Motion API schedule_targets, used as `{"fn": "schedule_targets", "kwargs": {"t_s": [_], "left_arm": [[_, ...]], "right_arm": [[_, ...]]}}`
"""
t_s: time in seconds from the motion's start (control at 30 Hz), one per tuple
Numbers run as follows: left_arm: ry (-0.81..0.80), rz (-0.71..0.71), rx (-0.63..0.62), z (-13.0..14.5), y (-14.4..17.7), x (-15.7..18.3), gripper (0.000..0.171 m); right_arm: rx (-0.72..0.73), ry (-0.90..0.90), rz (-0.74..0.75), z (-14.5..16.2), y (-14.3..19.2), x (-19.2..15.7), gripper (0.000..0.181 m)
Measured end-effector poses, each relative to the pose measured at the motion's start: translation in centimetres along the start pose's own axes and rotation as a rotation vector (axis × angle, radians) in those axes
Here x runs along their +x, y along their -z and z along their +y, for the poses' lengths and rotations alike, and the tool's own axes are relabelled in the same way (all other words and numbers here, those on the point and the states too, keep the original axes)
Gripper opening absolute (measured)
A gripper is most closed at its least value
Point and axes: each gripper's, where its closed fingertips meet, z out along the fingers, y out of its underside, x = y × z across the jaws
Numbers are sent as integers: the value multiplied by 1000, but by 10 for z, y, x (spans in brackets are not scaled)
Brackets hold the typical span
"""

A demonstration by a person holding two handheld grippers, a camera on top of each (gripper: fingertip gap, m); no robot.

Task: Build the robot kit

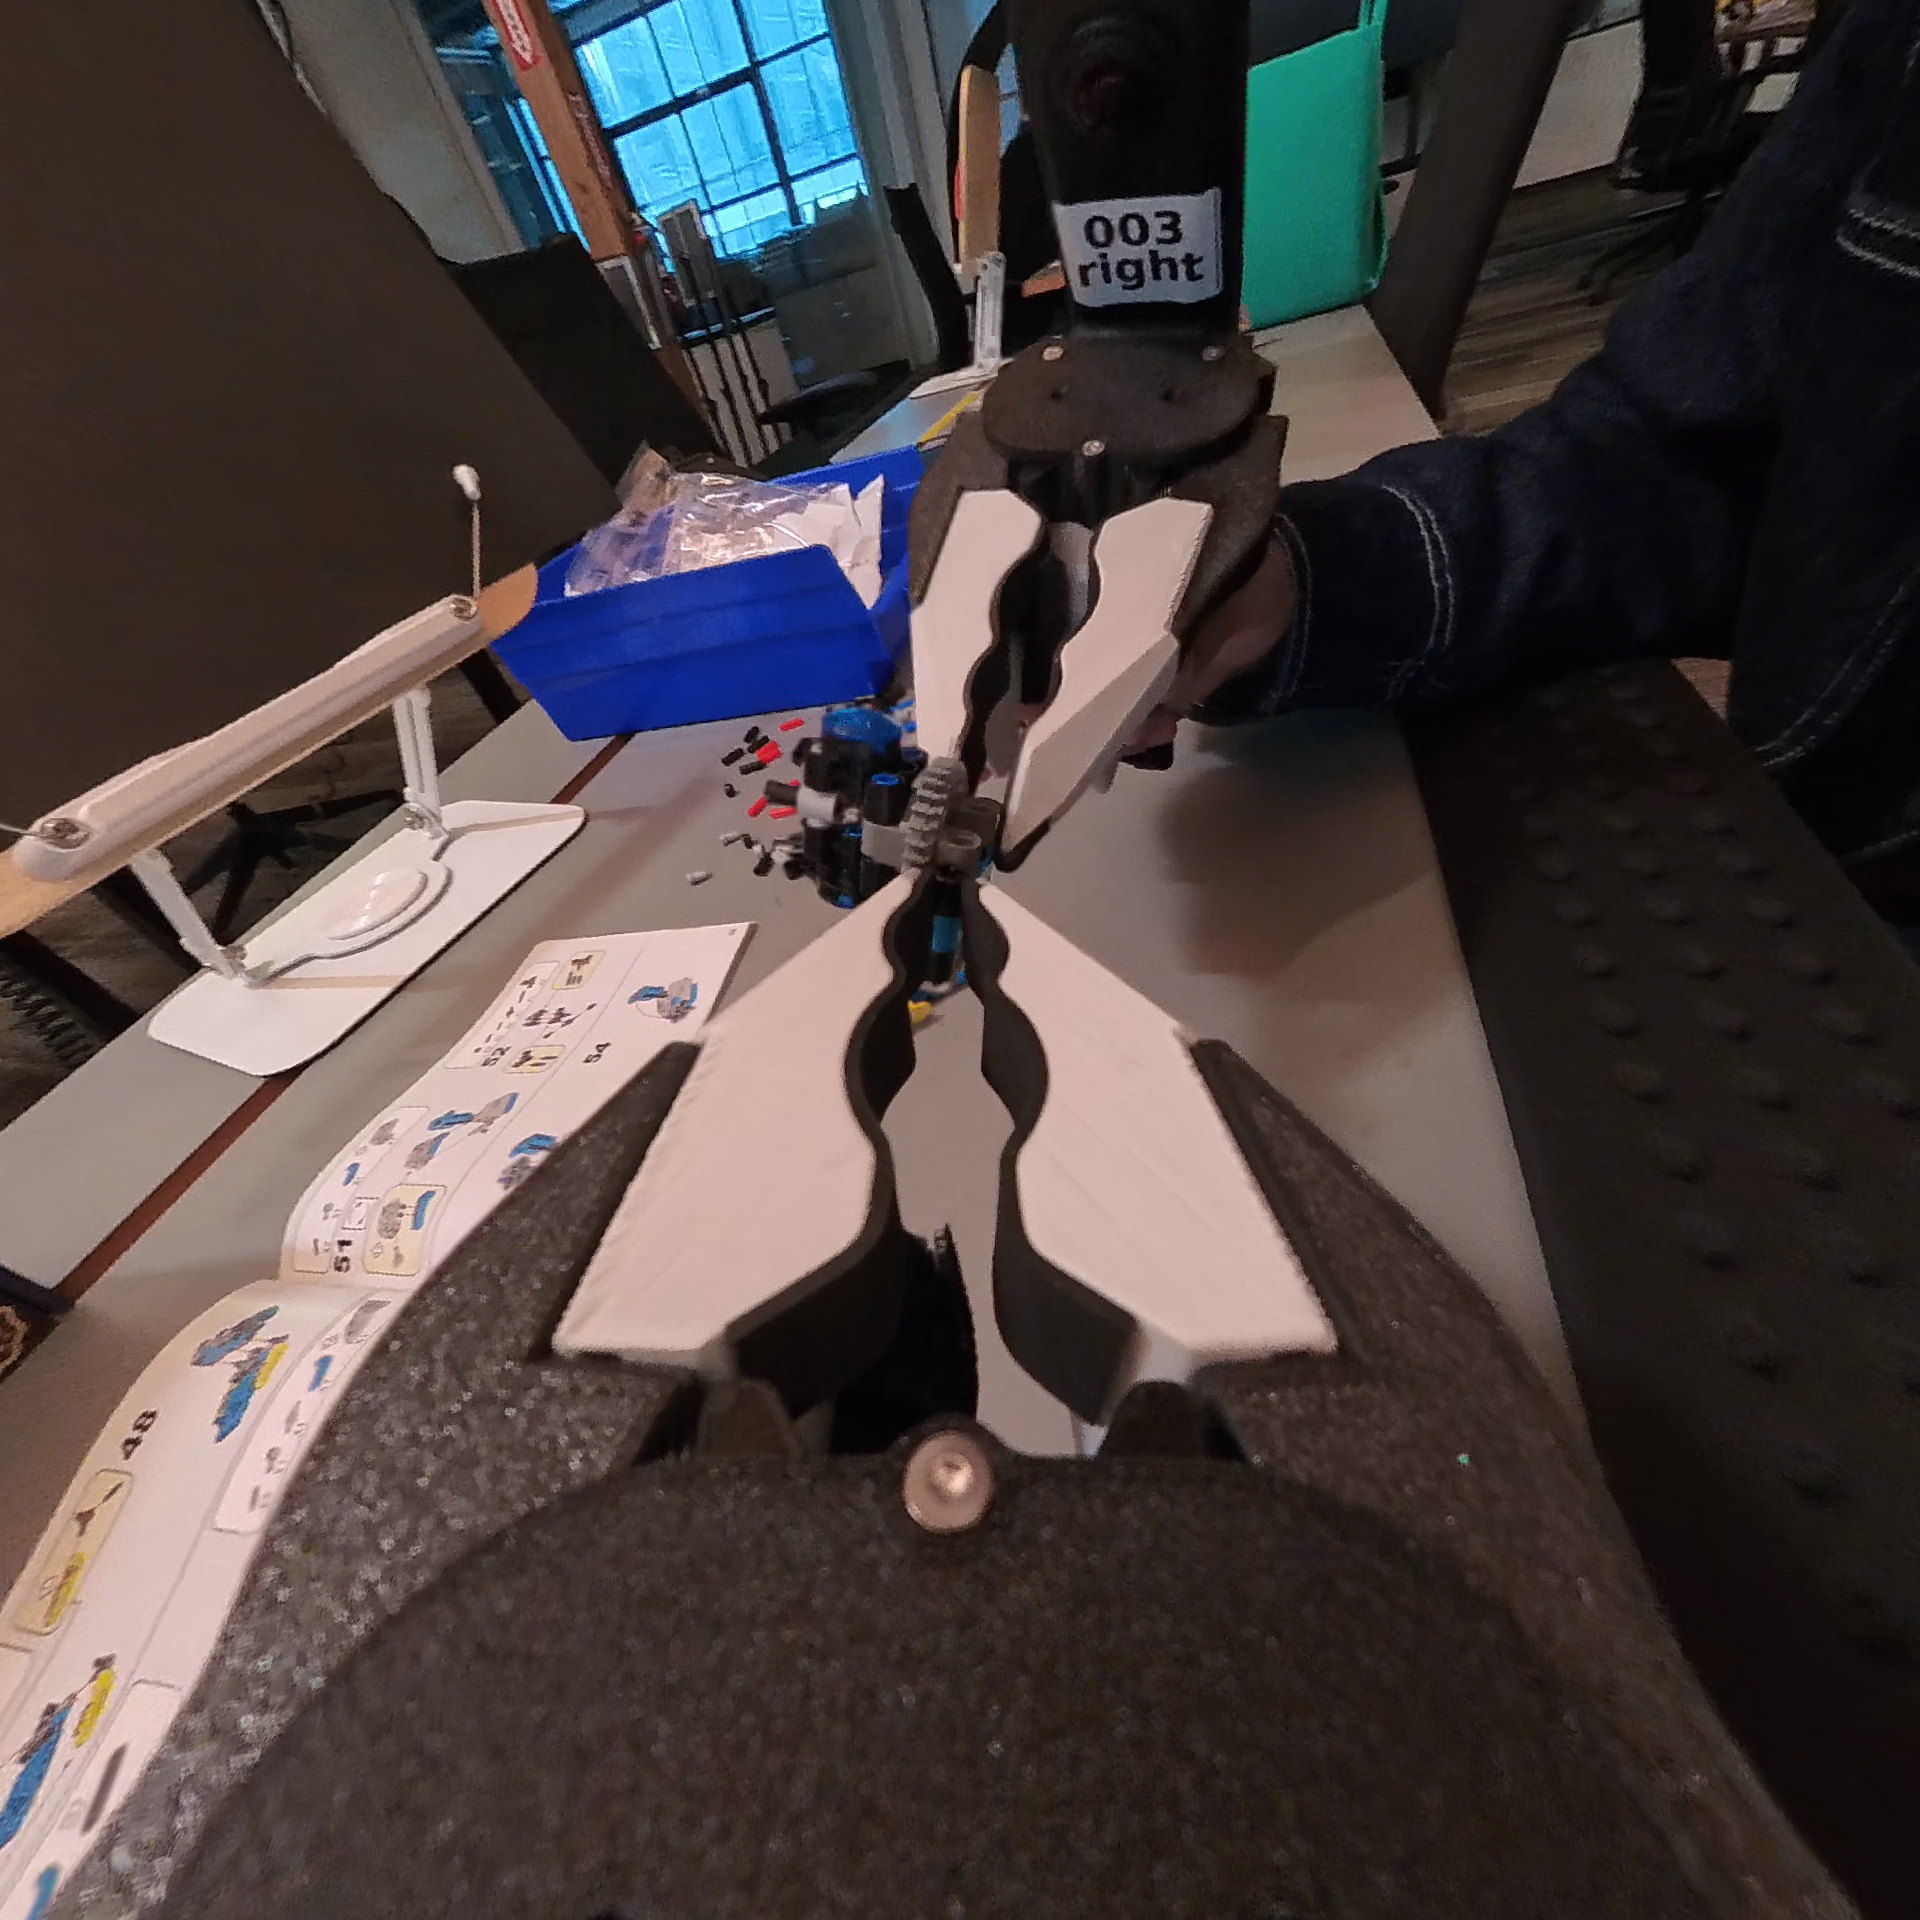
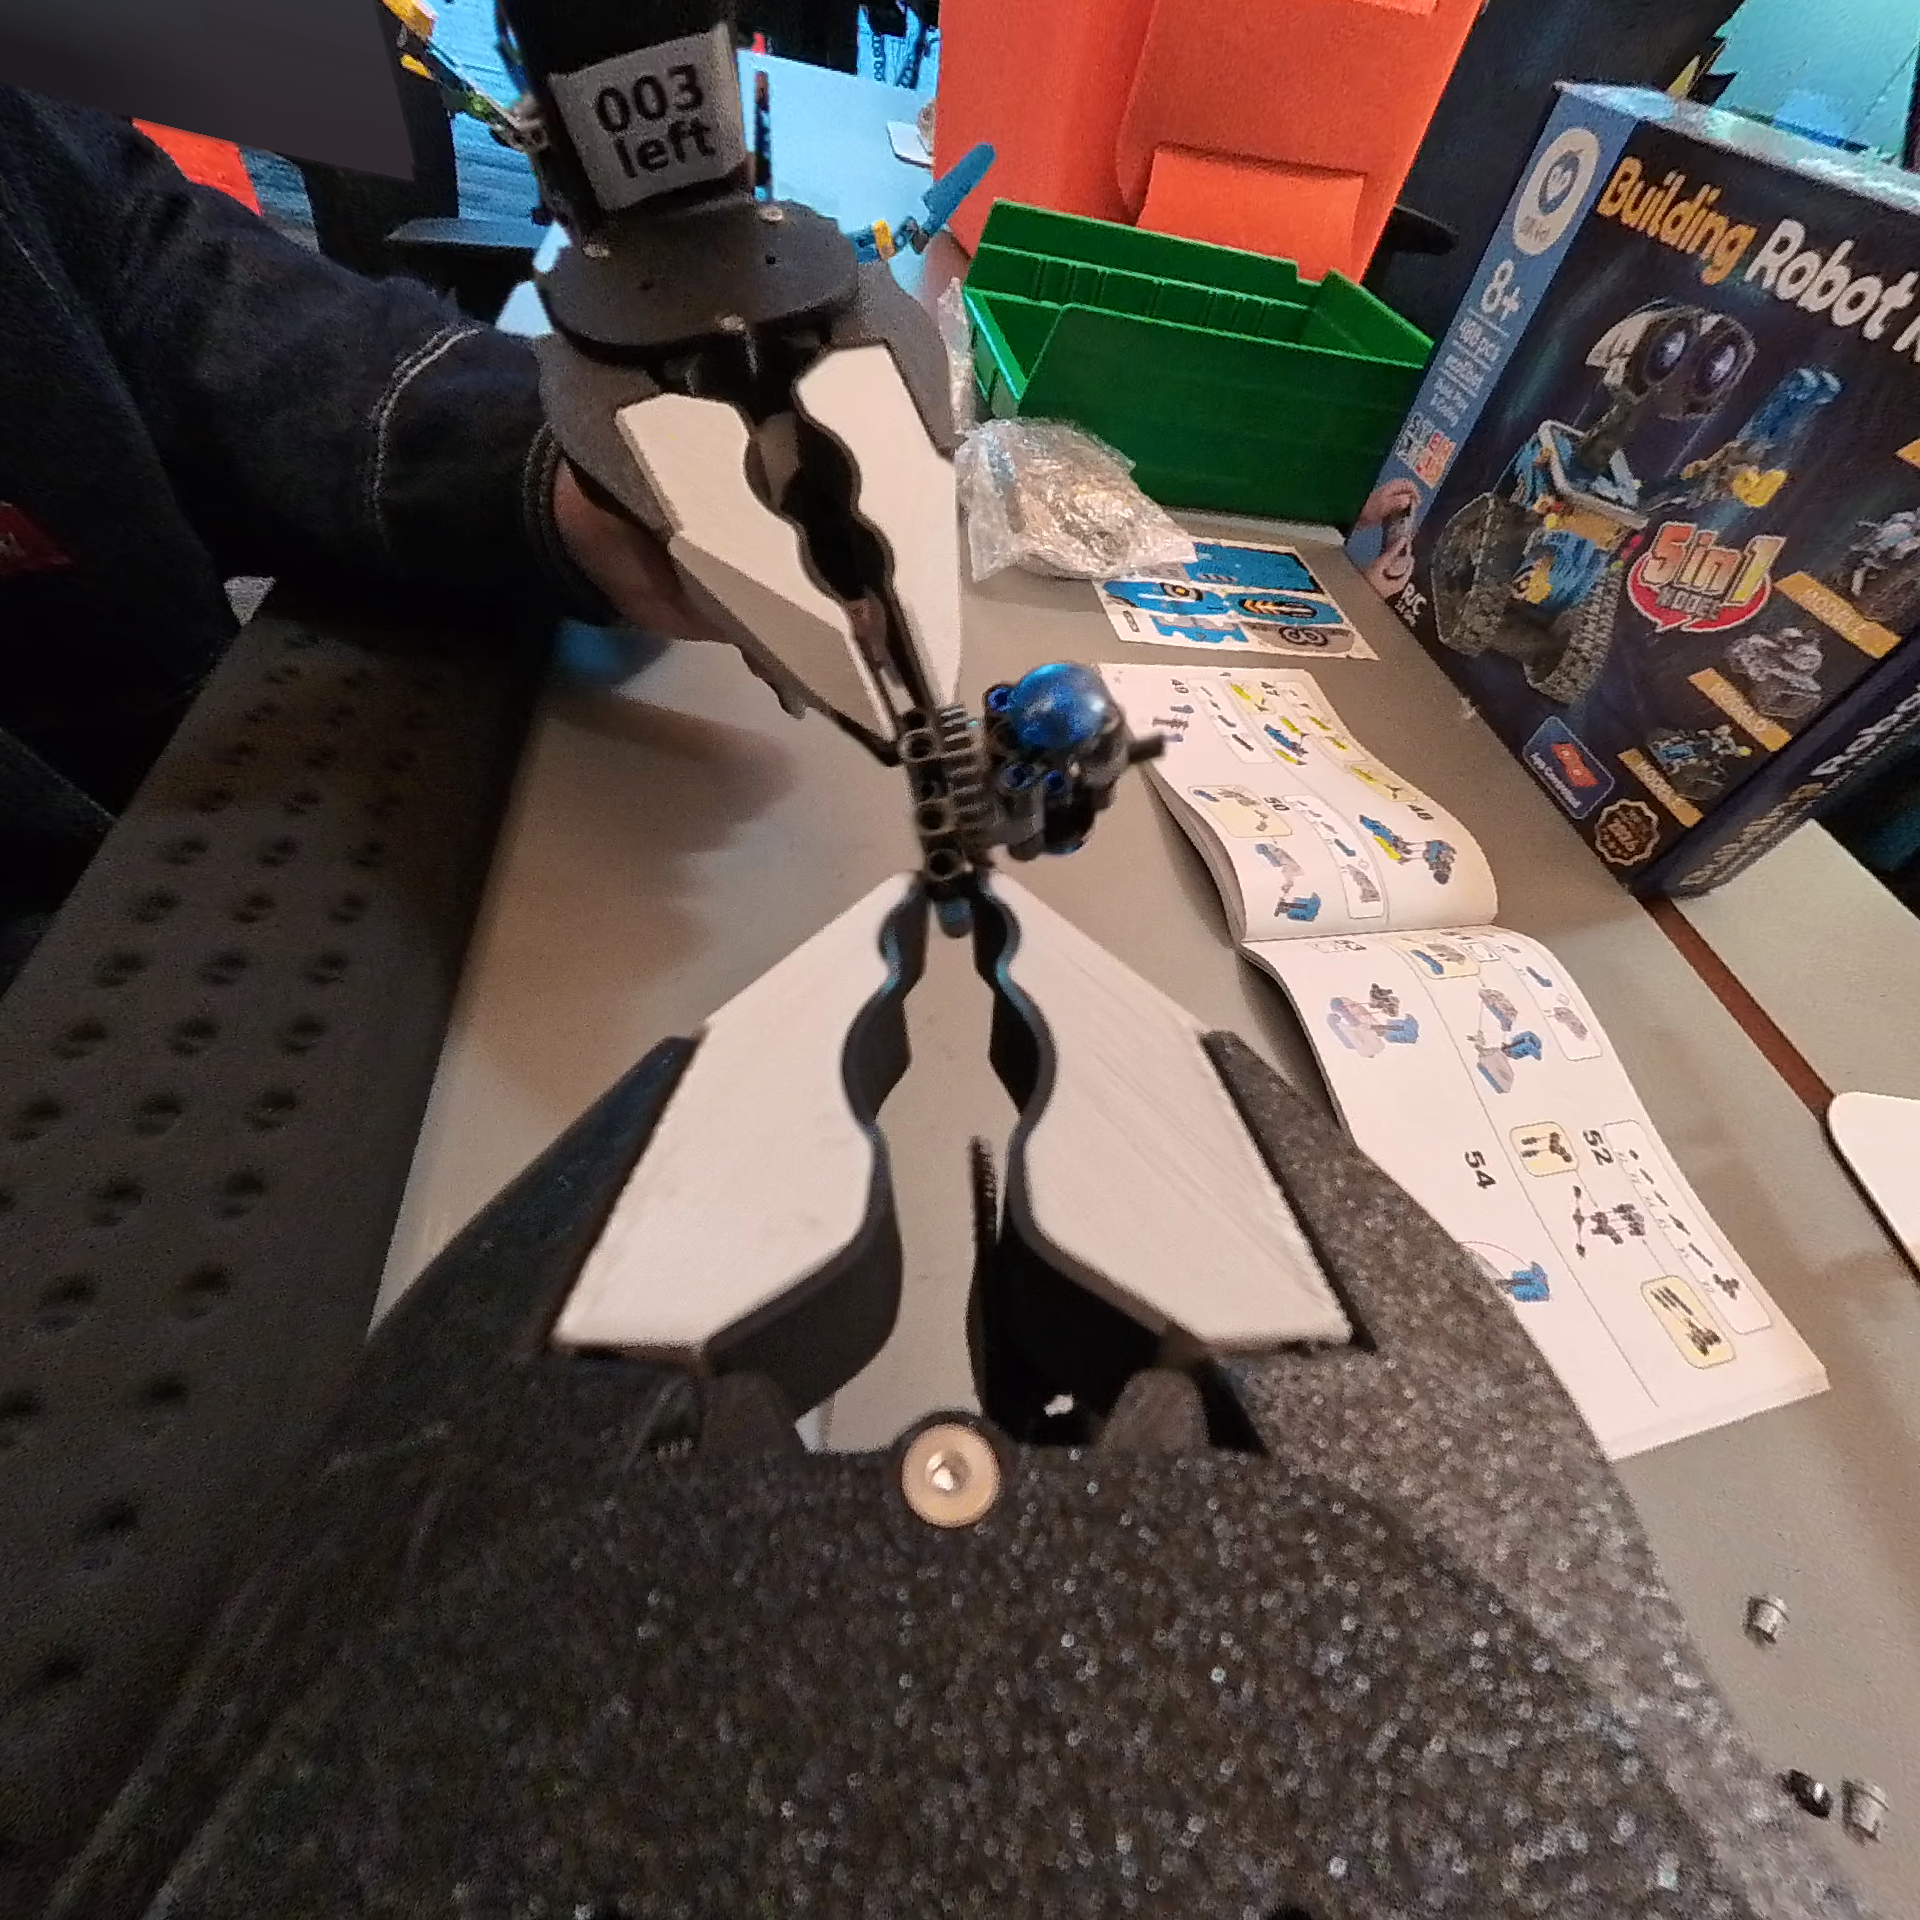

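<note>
1. Left claw clenched on the black-and-blue brick model, tips pinching its lower end, held above the table.
2. Right claw also clenched on the same model, gripping a black holed beam from the opposite side; the two claws meet tip to tip.
3. Grey gear sits on the model just beside the right claw's tips; blue dome on top of the model.
4. Open instruction booklet lies flat on the table beside the claws.
5. Loose small black and red pieces scattered behind the model.
6. Farther: blue bin with plastic bags, green bin, kit box, sticker sheet, white lamp base.
</note>
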Motion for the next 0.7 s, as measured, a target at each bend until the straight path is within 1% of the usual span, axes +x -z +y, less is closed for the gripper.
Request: {"fn": "schedule_targets", "kwargs": {"t_s": [0.23, 0.43, 0.57, 0.63, 0.7], "left_arm": [[15, -99, 5, -2, -2, -8, 4], [0, -272, -9, -6, -4, -17, 3], [-59, -415, -8, -16, -2, -19, 3], [-62, -464, -14, -18, -2, -20, 3], [-62, -484, -5, -21, -3, -20, 3]], "right_arm": [[1, 17, 53, -1, 0, 5, 7], [1, 14, 118, -2, -2, 10, 6], [20, 31, 174, -10, -1, 12, 6], [29, 14, 179, -12, 0, 13, 6], [34, 16, 179, -13, 1, 13, 7]]}}
